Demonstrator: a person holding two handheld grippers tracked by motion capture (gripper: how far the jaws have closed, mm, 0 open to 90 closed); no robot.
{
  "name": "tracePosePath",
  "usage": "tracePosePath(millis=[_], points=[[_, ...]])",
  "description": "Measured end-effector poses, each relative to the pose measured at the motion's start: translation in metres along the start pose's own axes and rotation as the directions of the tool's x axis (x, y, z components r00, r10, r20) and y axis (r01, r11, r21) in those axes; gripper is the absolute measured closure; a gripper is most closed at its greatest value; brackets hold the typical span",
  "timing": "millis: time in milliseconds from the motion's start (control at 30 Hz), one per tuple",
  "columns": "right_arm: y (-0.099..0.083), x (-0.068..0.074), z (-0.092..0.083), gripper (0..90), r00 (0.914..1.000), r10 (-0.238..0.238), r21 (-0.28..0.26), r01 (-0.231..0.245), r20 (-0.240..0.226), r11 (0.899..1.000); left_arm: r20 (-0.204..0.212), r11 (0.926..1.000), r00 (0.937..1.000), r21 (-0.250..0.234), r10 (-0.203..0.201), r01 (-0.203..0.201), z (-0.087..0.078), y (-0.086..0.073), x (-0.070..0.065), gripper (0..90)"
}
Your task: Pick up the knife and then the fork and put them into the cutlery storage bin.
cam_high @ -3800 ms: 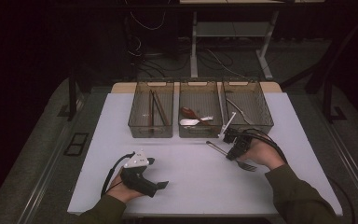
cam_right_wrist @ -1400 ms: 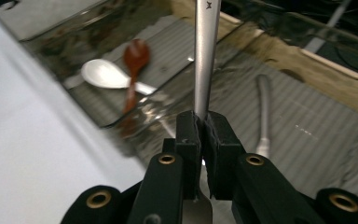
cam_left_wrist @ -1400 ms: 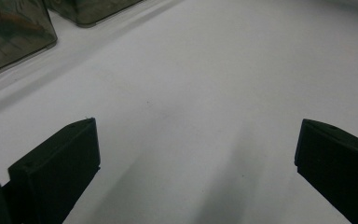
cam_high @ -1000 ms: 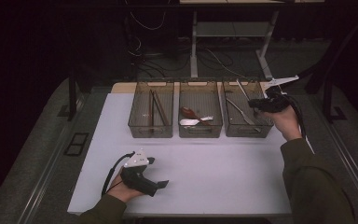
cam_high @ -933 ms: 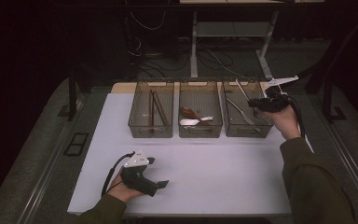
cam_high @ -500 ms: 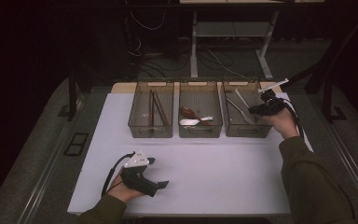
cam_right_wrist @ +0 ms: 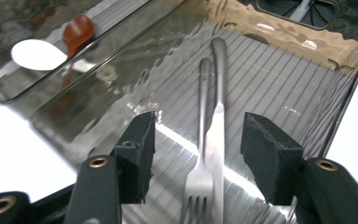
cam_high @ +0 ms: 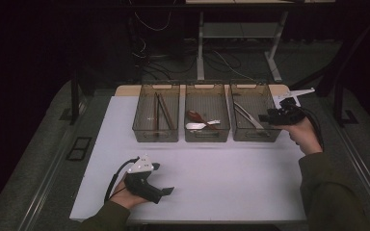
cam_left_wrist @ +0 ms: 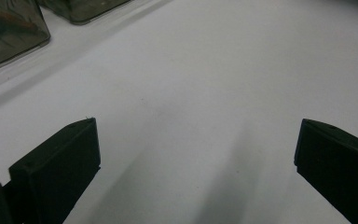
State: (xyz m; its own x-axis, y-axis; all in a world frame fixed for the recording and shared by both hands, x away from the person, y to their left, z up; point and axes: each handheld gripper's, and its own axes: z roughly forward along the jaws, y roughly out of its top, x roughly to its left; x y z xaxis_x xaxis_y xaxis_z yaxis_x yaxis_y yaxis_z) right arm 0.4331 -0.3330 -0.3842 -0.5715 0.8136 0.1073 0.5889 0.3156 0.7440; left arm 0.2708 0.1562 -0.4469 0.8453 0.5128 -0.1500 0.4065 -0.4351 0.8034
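Observation:
A metal fork (cam_right_wrist: 200, 158) and a knife (cam_right_wrist: 218, 70) lie side by side on the ribbed floor of the right clear bin (cam_high: 255, 87). In the high view they show as a pale diagonal pair (cam_high: 244, 115). My right gripper (cam_right_wrist: 196, 140) hangs open just above them, one jaw on each side, nothing held. It sits at that bin's right wall (cam_high: 265, 117). My left gripper (cam_high: 166, 192) rests on the white table (cam_high: 231, 178) near the front left. It is open over bare tabletop (cam_left_wrist: 196, 154).
The middle bin (cam_high: 207, 87) holds a brown spoon (cam_right_wrist: 78, 29) and a white spoon (cam_right_wrist: 35, 54). The left bin (cam_high: 156, 87) holds chopsticks (cam_high: 162, 111). Dark floor, cables and a desk frame lie beyond the table's far edge.
The right gripper went from the table in front of the bins, where a fork lay, up to the right bin. It has since dipped lower at the bin's right side. The left gripper has not moved.

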Motion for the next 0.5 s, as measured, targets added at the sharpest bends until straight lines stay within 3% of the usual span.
tracePosePath(millis=[333,500], points=[[-0.02,0.028,-0.022,30.2,0.998,-0.062,-0.05,0.062,-0.008,0.997,0.003,1.0,1.0,0.007,0.0,0.0,0.001,0.0,0.0,0.0],[-0.031,0.046,-0.031,27.3,0.9959,-0.08,-0.073,0.077,-0.043,0.994,0.003,1.0,1.0,0.007,0.0,0.0,0.0,0.0,0.0,0.0]])
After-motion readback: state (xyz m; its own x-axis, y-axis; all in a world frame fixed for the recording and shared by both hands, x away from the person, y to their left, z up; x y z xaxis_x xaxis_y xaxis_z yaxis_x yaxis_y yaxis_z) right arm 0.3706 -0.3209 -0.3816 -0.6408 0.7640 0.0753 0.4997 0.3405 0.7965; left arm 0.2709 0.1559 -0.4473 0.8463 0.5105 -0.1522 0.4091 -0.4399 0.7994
